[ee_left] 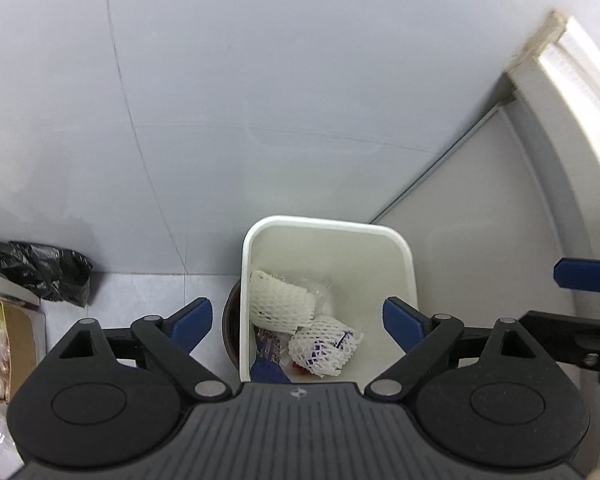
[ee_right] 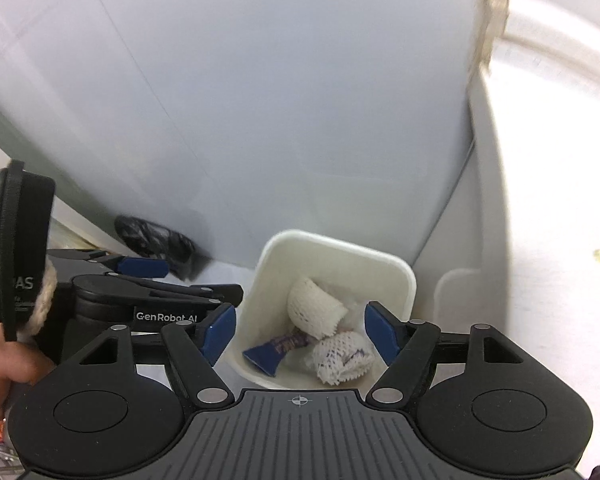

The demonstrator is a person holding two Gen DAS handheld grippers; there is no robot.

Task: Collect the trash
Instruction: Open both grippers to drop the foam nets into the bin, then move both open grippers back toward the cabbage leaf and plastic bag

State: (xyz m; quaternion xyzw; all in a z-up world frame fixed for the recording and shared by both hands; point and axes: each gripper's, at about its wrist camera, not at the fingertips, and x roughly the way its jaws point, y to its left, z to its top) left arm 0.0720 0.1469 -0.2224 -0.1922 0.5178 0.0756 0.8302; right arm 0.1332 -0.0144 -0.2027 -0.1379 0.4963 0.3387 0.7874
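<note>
Lying flat in the bin (ee_right: 404,276), blue wrapper (ee_right: 274,350) points lower-left

Soft even light, fisheye warp, blurred edges

Only readable stuff: "GenRobot AI" in white on the left gripper (ee_right: 152,280) body, left-center of right wrist view. Strap (ee_right: 18,252) beside it shows "AS", rest cut off.
</note>
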